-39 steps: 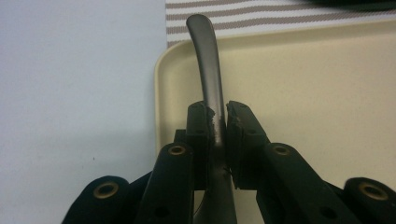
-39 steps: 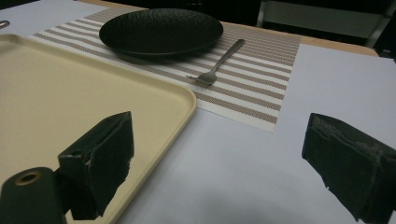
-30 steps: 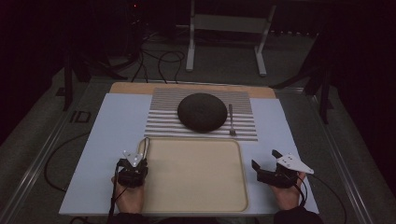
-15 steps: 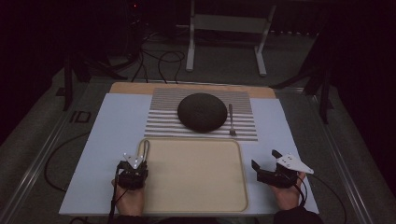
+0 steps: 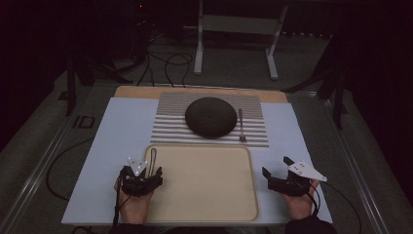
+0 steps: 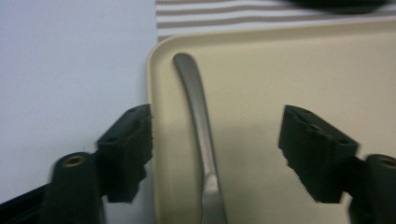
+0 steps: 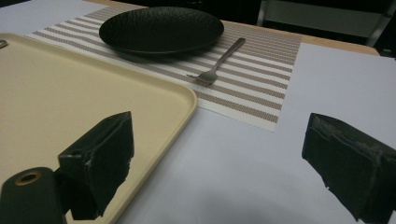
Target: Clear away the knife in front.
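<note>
A metal utensil point(image 6: 196, 93) lies along the left edge of the beige tray point(image 6: 289, 70); its handle shows and its head is hidden below the frame. My left gripper point(image 6: 217, 121) has just been opening. Its jaws now stand wide on either side of the handle, and neither pad touches it. From above, the left gripper point(image 5: 145, 173) sits at the tray's point(image 5: 204, 209) near left corner, with the utensil point(image 5: 153, 158) reaching away from it. My right gripper point(image 5: 276, 166) rests open just right of the tray, nothing between its fingers point(image 7: 105, 154).
A black plate point(image 5: 211, 117) and a fork point(image 5: 241, 125) lie on a striped placemat point(image 5: 170, 126) beyond the tray. A pale blue sheet point(image 5: 117, 131) covers the table. Cables trail on the floor at the far left.
The left gripper's jaws have opened and let go of the utensil's handle, which now lies flat on the tray. Neither hand has shifted.
</note>
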